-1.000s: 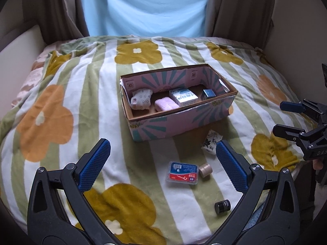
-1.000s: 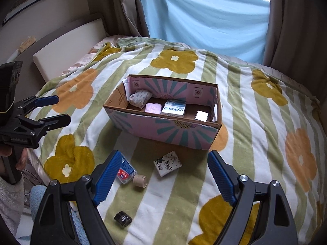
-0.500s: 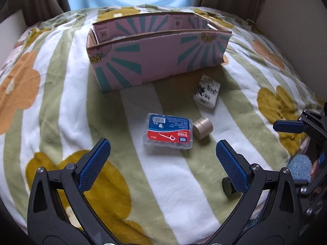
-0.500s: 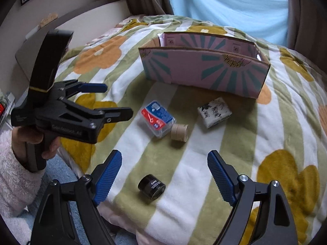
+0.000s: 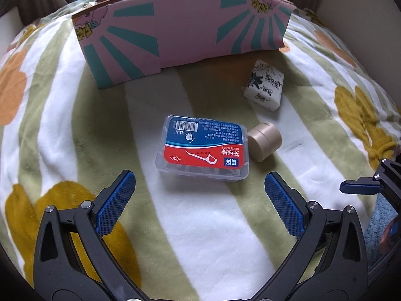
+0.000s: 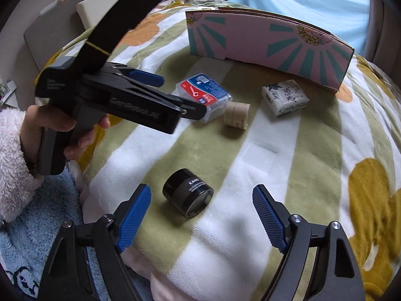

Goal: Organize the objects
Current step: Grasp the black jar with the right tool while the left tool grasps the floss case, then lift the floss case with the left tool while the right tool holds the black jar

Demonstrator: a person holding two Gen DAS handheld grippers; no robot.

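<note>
I have both tools spread and empty: left gripper (image 5: pixel 200 195) near the floss box (image 5: pixel 203 148), right gripper (image 6: pixel 201 210) straddling the black jar (image 6: pixel 188 197). 4 items lie loose before the pink box (image 5: pixel 185 32). Risk: the jar, apparently on its side, rolls off the blanket's (image 6: pixel 275 175) near edge if nudged.

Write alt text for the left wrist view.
The open left gripper hovers over a clear dental floss box on a flower-striped blanket. A tan cylinder touches the box; a white printed packet and pink cardboard box lie beyond.
</note>
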